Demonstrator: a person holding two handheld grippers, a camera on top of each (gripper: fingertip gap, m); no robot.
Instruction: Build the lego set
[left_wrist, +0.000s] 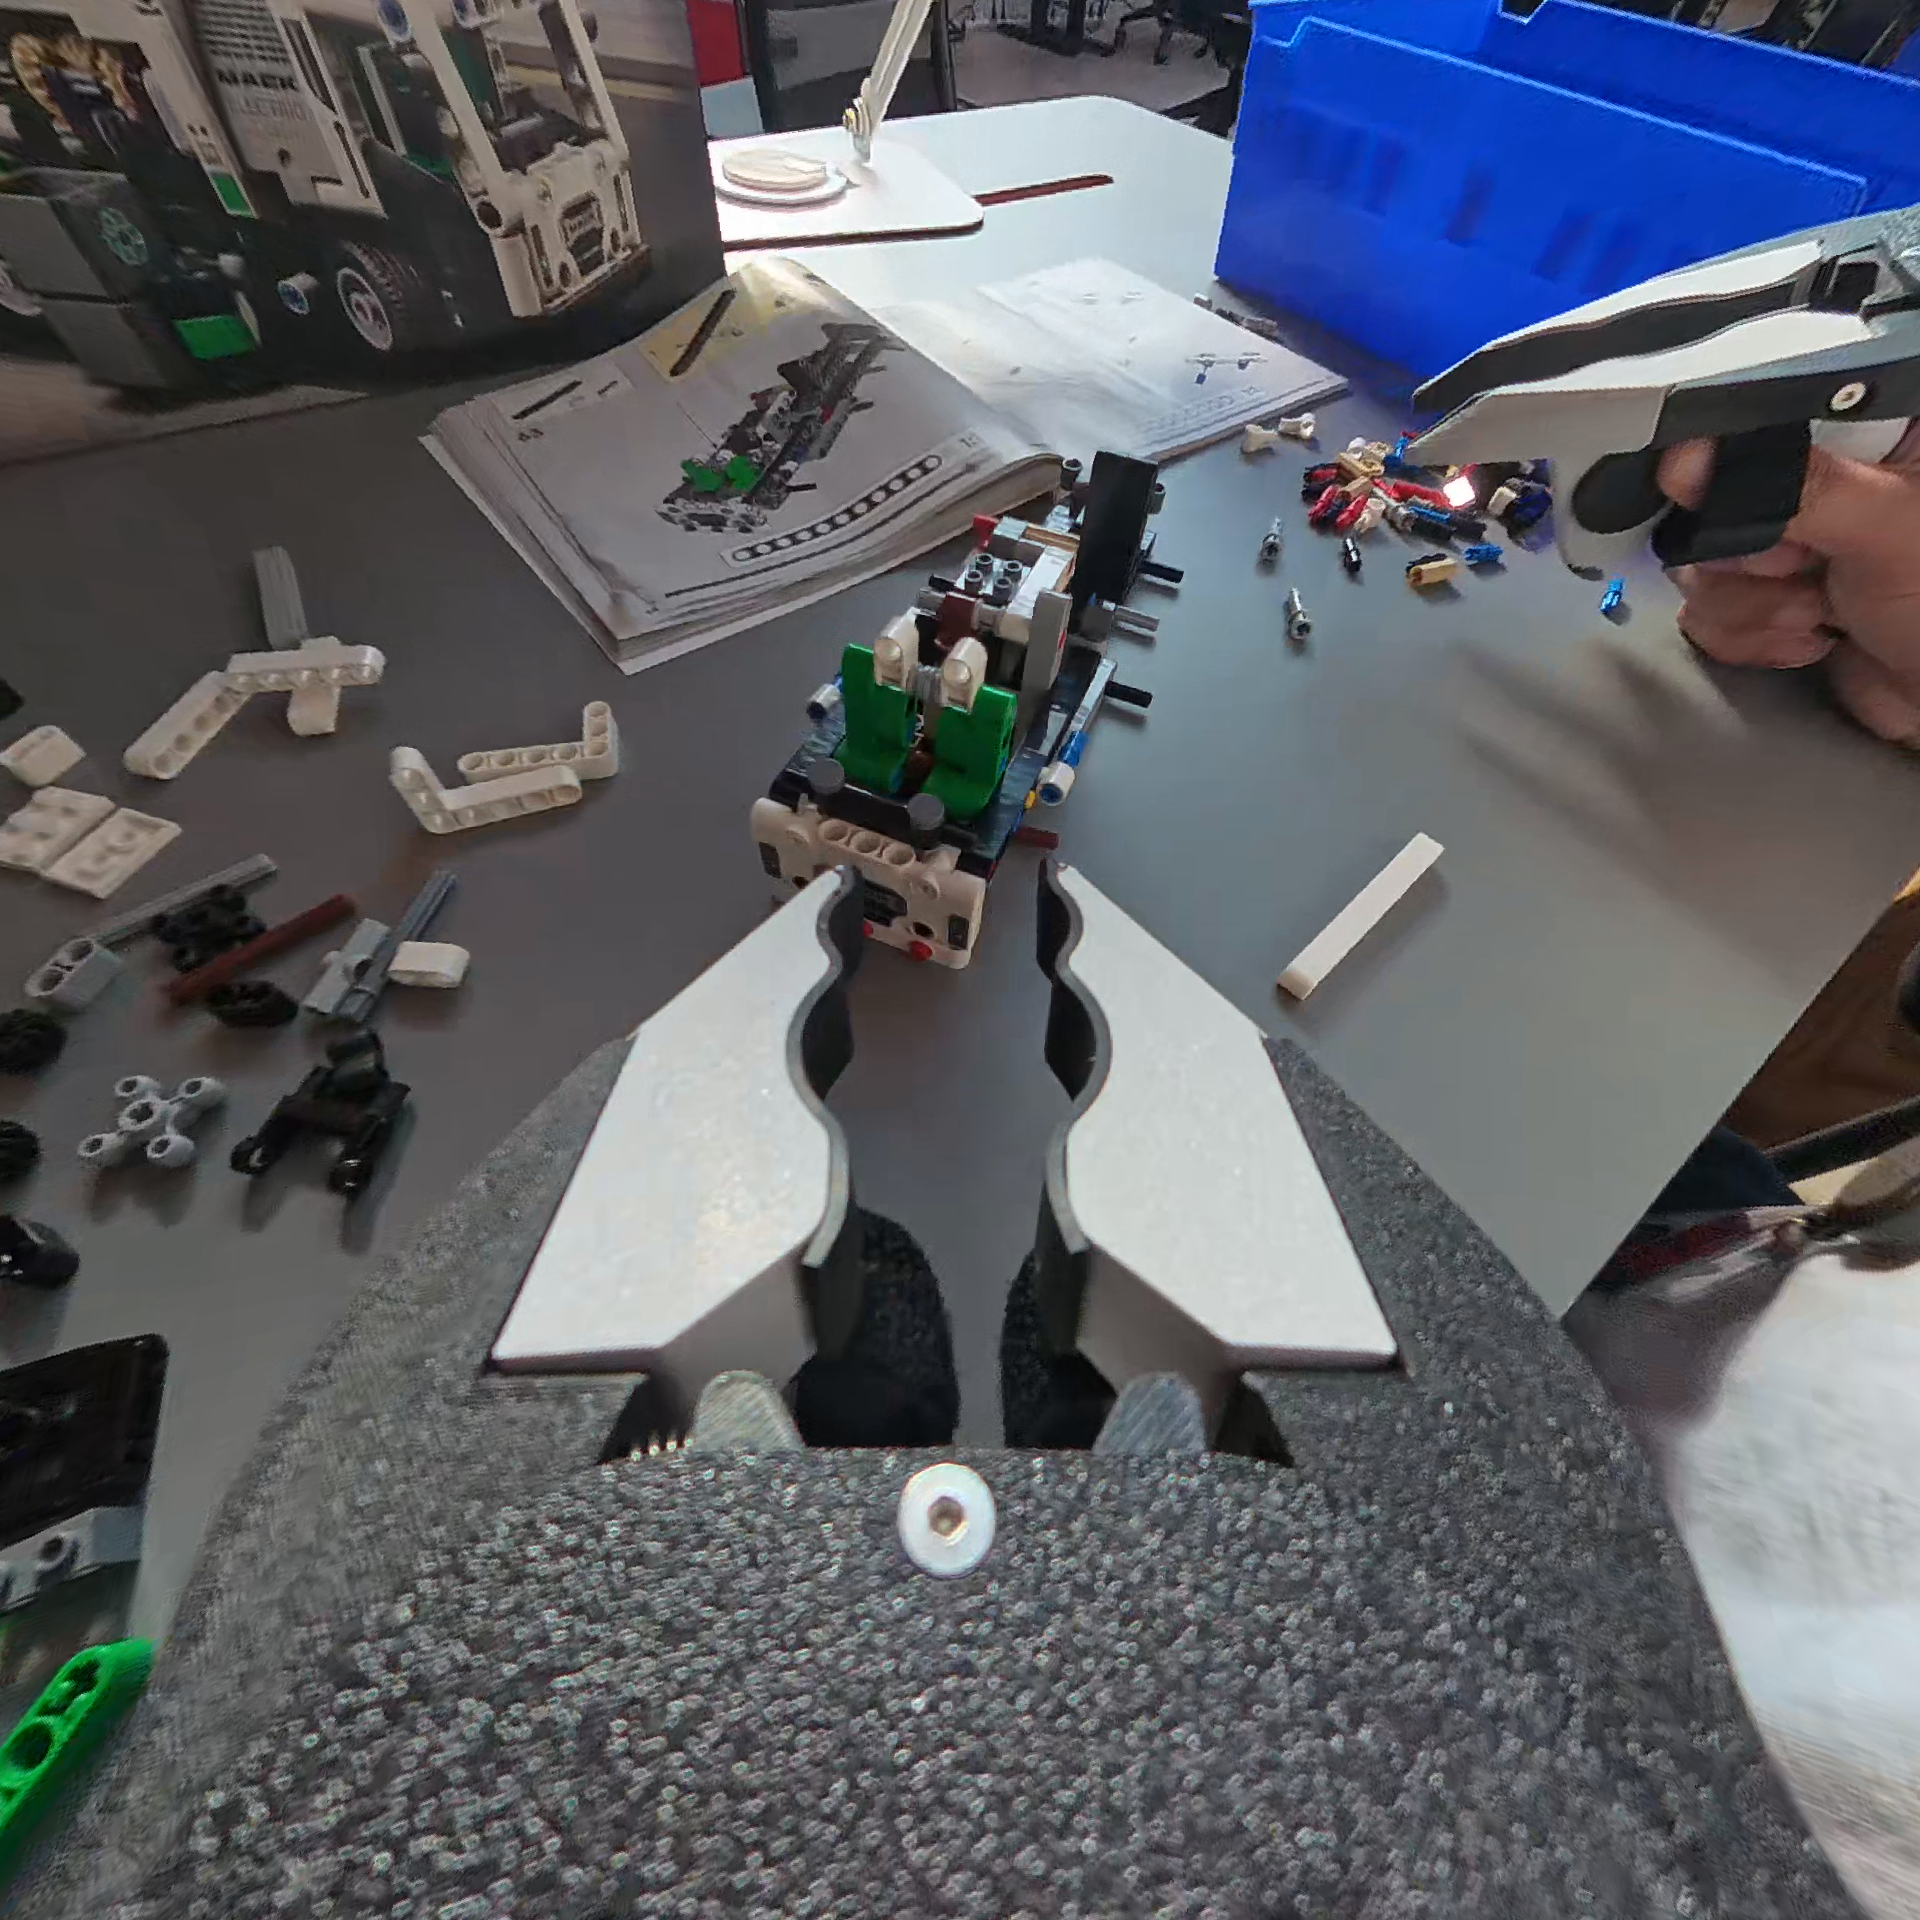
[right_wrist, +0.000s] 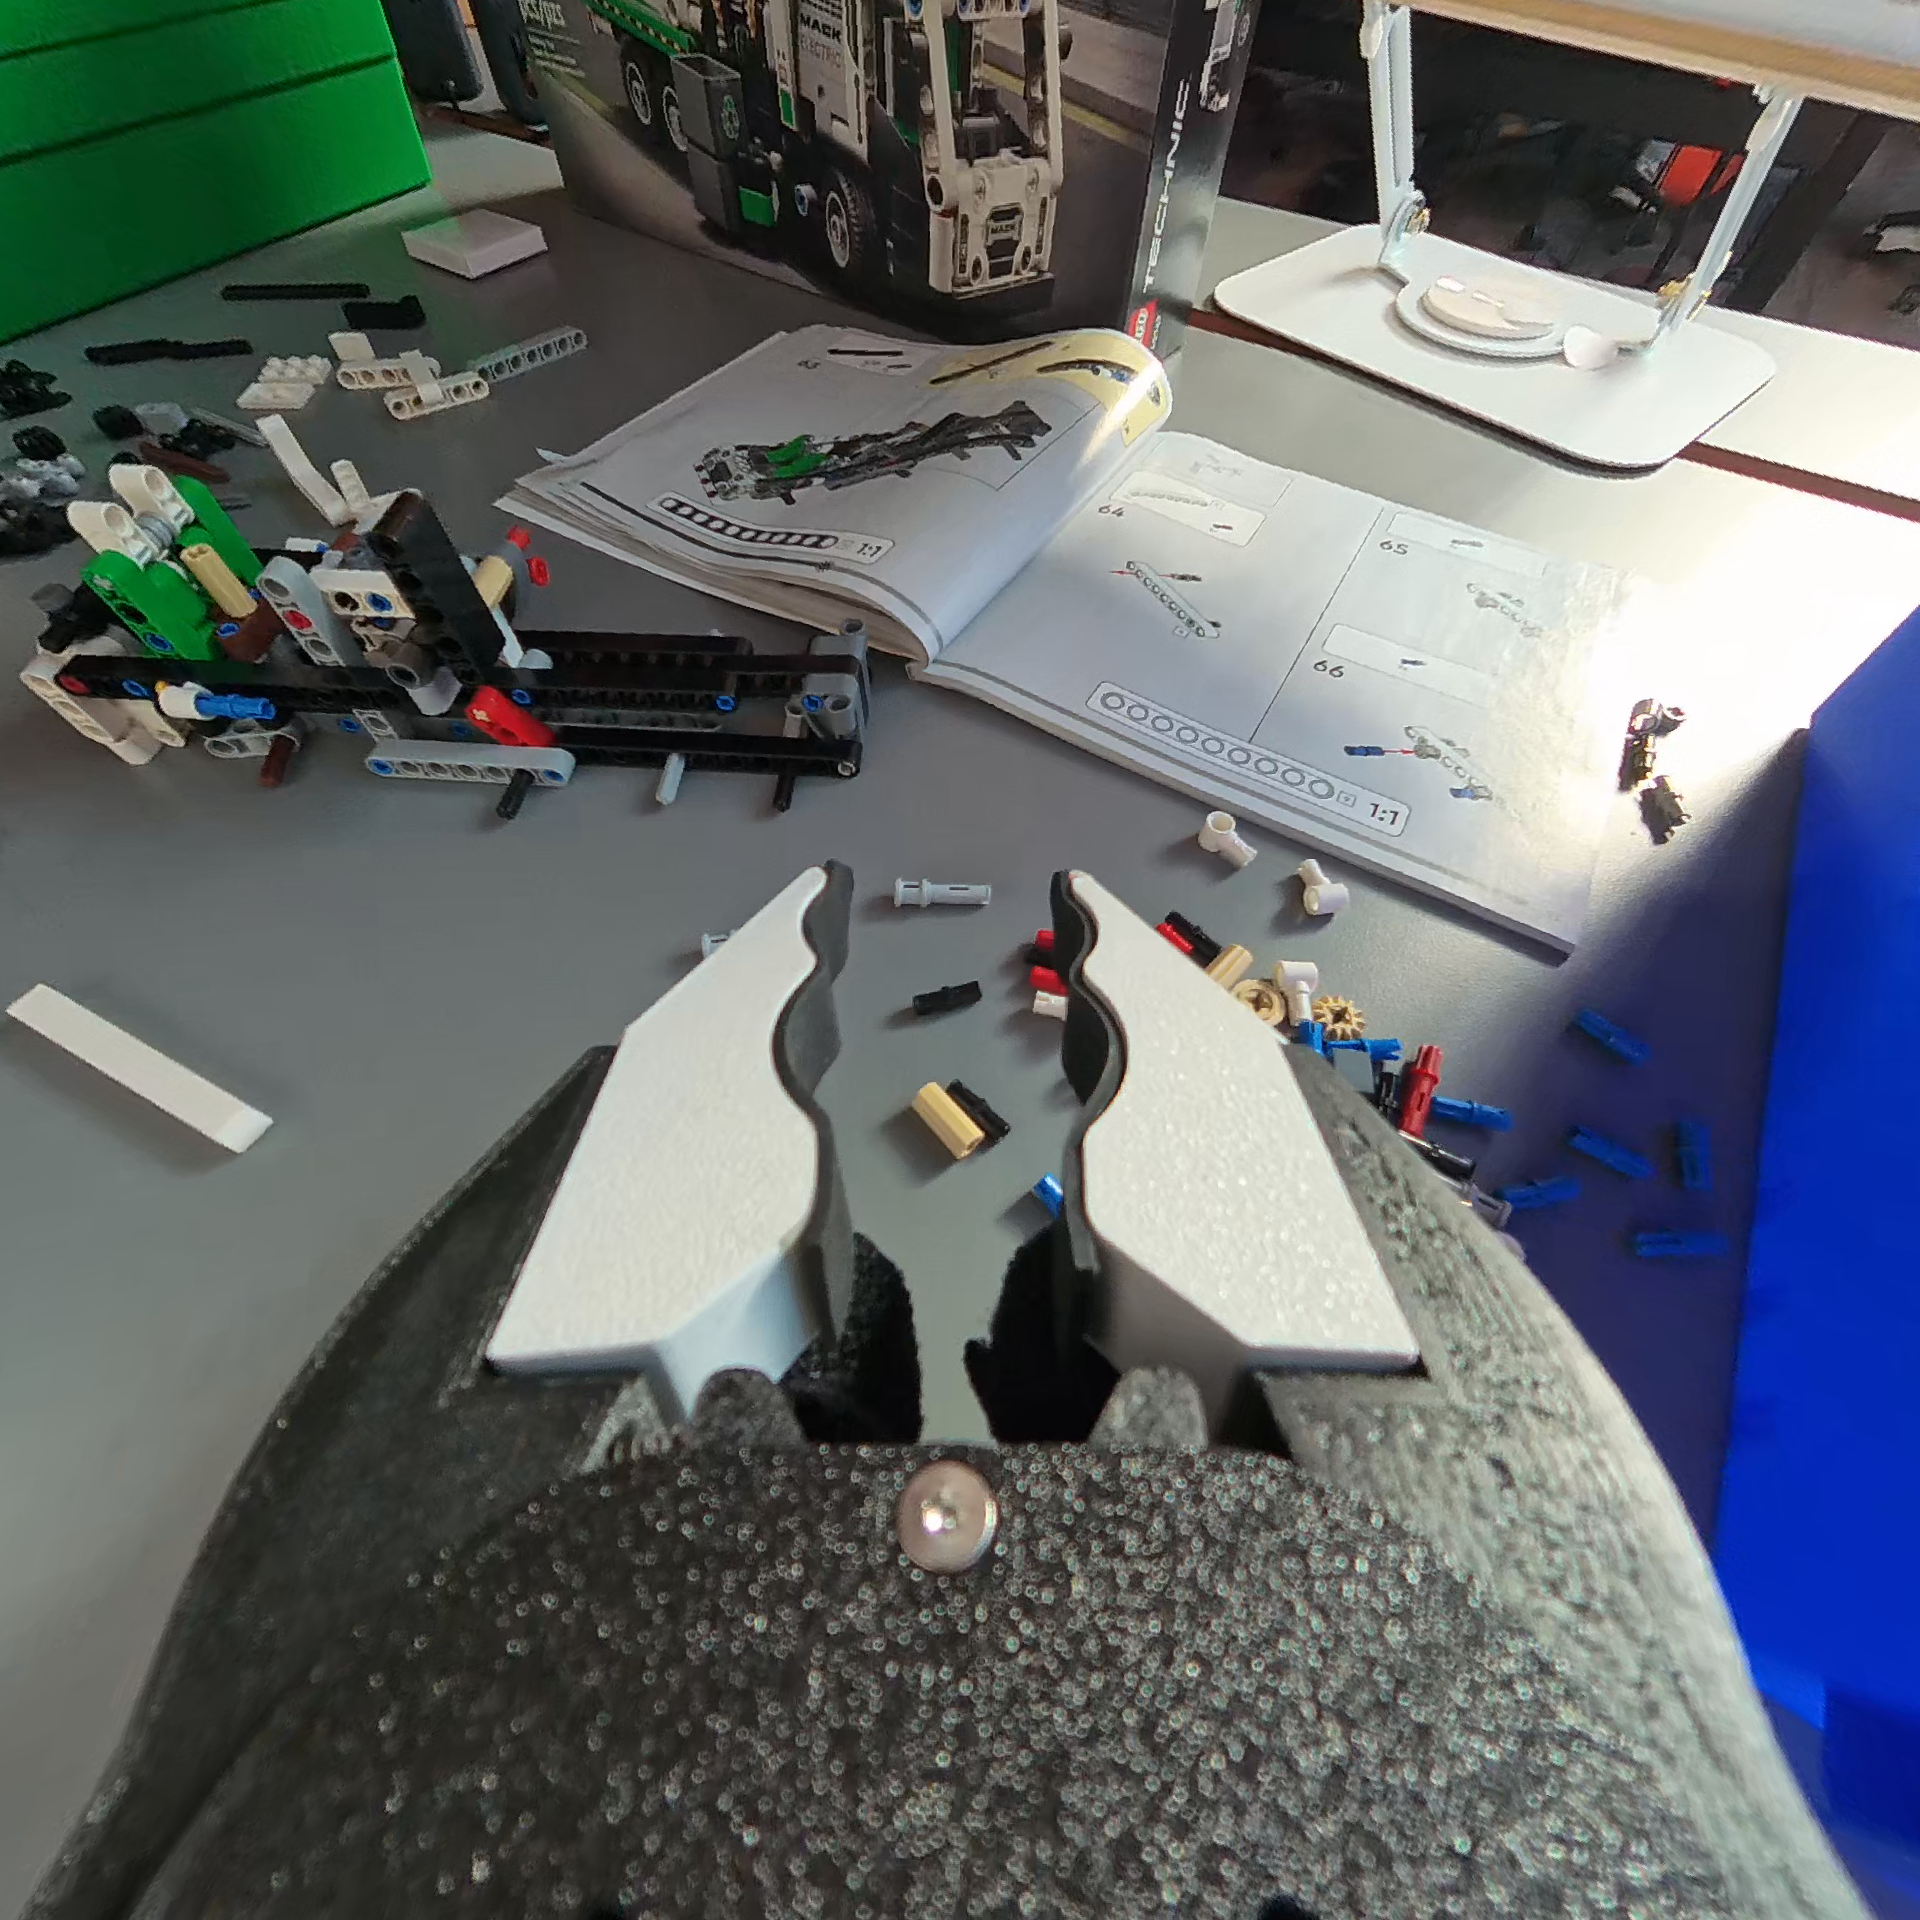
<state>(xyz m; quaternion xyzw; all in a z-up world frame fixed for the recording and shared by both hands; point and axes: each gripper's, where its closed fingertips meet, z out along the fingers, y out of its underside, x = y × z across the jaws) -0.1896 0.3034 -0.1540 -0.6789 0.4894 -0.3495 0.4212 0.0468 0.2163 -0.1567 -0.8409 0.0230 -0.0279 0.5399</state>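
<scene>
On the smooth grey worktop (left_wrist: 1455, 727) stood the half-built lego model (left_wrist: 935, 748), a knobbly chassis of black beams, green blocks and a white front, just beyond the left gripper (left_wrist: 945, 883), whose wavy-edged white fingers stood apart and empty. Over a scatter of small glossy pins (right_wrist: 1351, 1049) hung the right gripper (right_wrist: 951, 883), likewise parted, holding nothing. Only the right wrist view showed the model's long black side rails and the open instruction booklet (right_wrist: 1195, 623) page nearest a blue bin (left_wrist: 1507, 187); only the left showed a hand (left_wrist: 1787, 582) gripping the other tool's handle. A flat white bar (left_wrist: 1361, 914) lay alone.
</scene>
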